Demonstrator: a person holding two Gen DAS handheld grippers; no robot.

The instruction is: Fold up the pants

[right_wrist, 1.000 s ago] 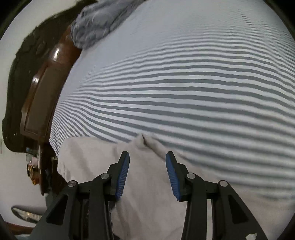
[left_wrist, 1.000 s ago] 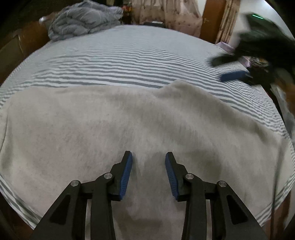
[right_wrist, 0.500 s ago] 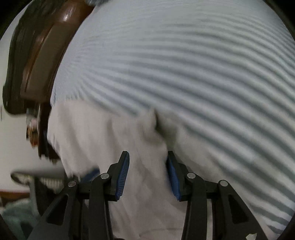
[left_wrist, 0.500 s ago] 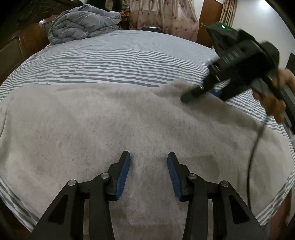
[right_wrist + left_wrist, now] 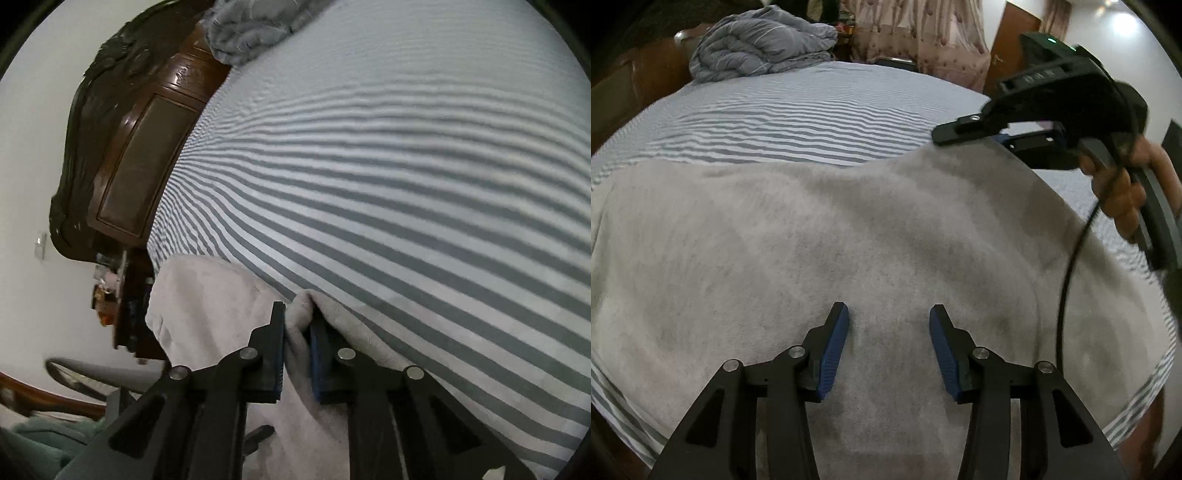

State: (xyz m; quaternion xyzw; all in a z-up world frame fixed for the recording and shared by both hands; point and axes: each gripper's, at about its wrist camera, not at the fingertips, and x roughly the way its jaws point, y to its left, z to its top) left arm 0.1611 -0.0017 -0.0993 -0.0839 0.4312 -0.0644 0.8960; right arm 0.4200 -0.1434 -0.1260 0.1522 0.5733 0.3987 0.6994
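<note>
Light grey fleece pants (image 5: pixel 849 236) lie spread flat across the near part of a striped bed. My left gripper (image 5: pixel 888 325) is open and hovers low over the middle of the fabric, holding nothing. My right gripper (image 5: pixel 297 328) is shut on a raised fold at the far edge of the pants (image 5: pixel 207 299). In the left wrist view the right gripper (image 5: pixel 1001 134) shows at the upper right, pinching the cloth's far edge, held by a hand.
The bed (image 5: pixel 798 114) has a grey and white striped sheet. A bunched grey quilt (image 5: pixel 761 48) lies at its far left corner. A dark wooden headboard (image 5: pixel 122 155) stands at the left side. A door and a curtain are behind the bed.
My right gripper came down on the far edge of the pants and closed on a fold of cloth. My left gripper stayed open over the middle, shifting slightly.
</note>
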